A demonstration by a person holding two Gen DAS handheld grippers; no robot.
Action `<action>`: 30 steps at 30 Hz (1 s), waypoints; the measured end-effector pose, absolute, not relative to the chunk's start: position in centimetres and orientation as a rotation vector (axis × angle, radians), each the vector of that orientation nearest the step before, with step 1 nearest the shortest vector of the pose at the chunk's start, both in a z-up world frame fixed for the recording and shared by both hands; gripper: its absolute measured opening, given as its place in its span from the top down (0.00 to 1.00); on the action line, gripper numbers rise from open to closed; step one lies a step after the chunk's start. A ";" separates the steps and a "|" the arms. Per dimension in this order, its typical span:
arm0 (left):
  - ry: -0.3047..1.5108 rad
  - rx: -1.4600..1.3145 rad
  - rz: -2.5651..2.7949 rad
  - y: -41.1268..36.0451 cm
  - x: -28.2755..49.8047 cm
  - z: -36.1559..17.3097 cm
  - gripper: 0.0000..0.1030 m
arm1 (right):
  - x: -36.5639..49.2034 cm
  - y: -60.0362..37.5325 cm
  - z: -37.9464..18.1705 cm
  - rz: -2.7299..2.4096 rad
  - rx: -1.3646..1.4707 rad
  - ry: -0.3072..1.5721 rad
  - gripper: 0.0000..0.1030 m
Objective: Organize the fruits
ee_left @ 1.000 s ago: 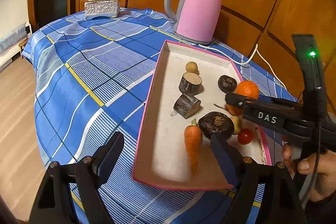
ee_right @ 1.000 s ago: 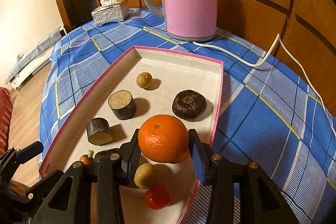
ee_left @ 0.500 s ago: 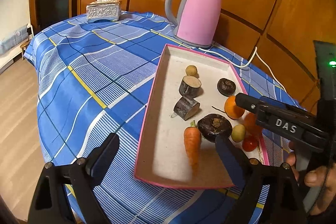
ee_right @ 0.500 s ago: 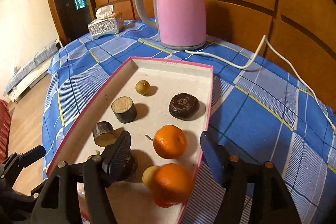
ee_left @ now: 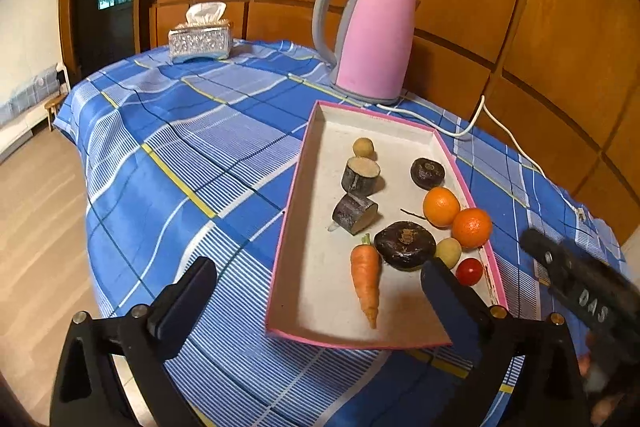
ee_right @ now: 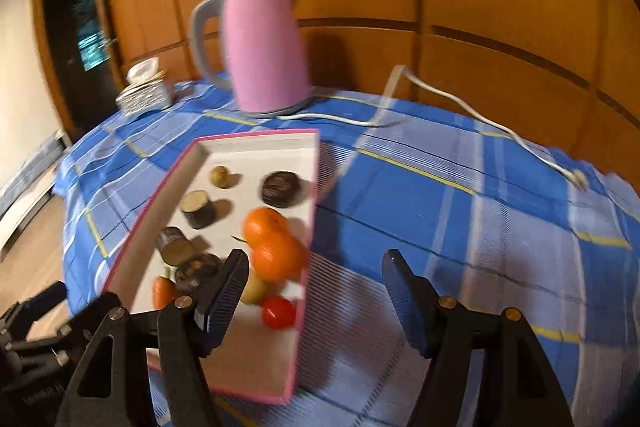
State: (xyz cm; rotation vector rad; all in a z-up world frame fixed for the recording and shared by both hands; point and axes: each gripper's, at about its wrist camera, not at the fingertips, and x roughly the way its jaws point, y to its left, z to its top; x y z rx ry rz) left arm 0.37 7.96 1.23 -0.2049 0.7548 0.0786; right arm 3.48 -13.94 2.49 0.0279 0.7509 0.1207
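A pink-rimmed tray point(ee_left: 312, 283) point(ee_right: 256, 367) lies on the blue checked tablecloth. In it lie two oranges point(ee_left: 472, 227) point(ee_right: 276, 257) side by side by the right rim, a carrot point(ee_left: 366, 275), a red tomato point(ee_left: 469, 271) point(ee_right: 279, 311), dark round fruits point(ee_left: 405, 244), two cut log-like pieces point(ee_left: 360, 174) and small yellowish fruits point(ee_left: 449, 251). My left gripper point(ee_left: 316, 301) is open and empty, low at the tray's near end. My right gripper point(ee_right: 316, 291) is open and empty, just right of the tray's near right rim; it also shows in the left wrist view point(ee_left: 576, 291).
A pink electric kettle point(ee_left: 372, 39) point(ee_right: 264, 51) stands behind the tray, its white cord point(ee_right: 460, 103) trailing right across the cloth. A tissue box point(ee_left: 200, 39) sits at the far left. The table edge drops to wooden floor point(ee_left: 36, 219) on the left. Wooden wall panels stand behind.
My right gripper has let go of the orange, which now lies by the other orange, and pulled back to the right. My left gripper has drawn back slightly.
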 end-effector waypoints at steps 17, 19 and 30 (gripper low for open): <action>0.720 -0.110 0.143 6.2 -0.6 2.1 0.00 | 0.1 -14.9 1.1 0.043 -0.023 0.754 0.32; 0.718 -0.117 0.151 6.4 -0.7 2.1 0.00 | 0.1 -14.8 1.1 0.046 -0.027 0.757 0.32; 0.703 -0.089 0.160 5.9 -0.8 2.3 0.00 | 0.0 -14.3 1.1 0.071 -0.045 0.751 0.32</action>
